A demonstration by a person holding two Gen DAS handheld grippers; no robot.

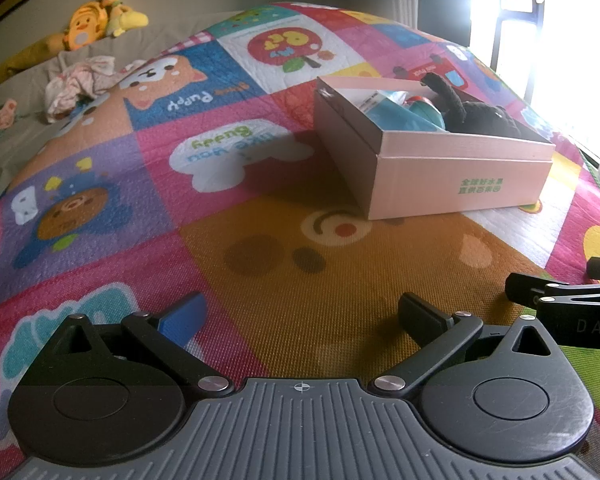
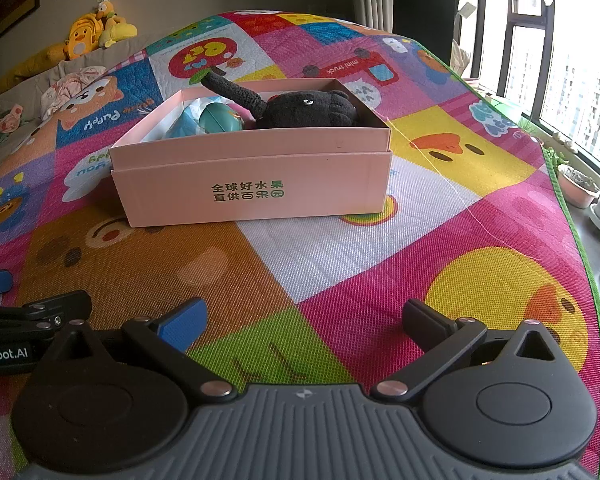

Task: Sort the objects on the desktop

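Black linkage arms and a grey ribbed housing fill the near edge of both wrist views. Left gripper (image 1: pixel 300 316): jaws spread wide, nothing between them, only the orange bear panel of the play mat (image 1: pixel 260 280) beneath. Right gripper (image 2: pixel 304 320): likewise spread wide and empty, over a green and pink patch of the mat. Each has one blue finger pad and one black. The two tools sit side by side; the right one's tip shows at the right edge of the left view.

Further out, a pink cardboard box (image 2: pixel 252 184) rests on the mat, open at the top, green printed characters on its near side. It lies straight ahead of the right gripper and ahead-right of the left, well apart from both.

Inside the box: a black plush toy (image 2: pixel 308 110) at the right end, one limb sticking up over the rim; a teal rounded object (image 2: pixel 220 122) to its left, possibly a ball, partly hidden by the wall.

Beyond the mat, yellow stuffed toys (image 1: pixel 96 20) sit against the far wall, and crumpled cloth (image 1: pixel 80 84) lies below them. Windows at far right.
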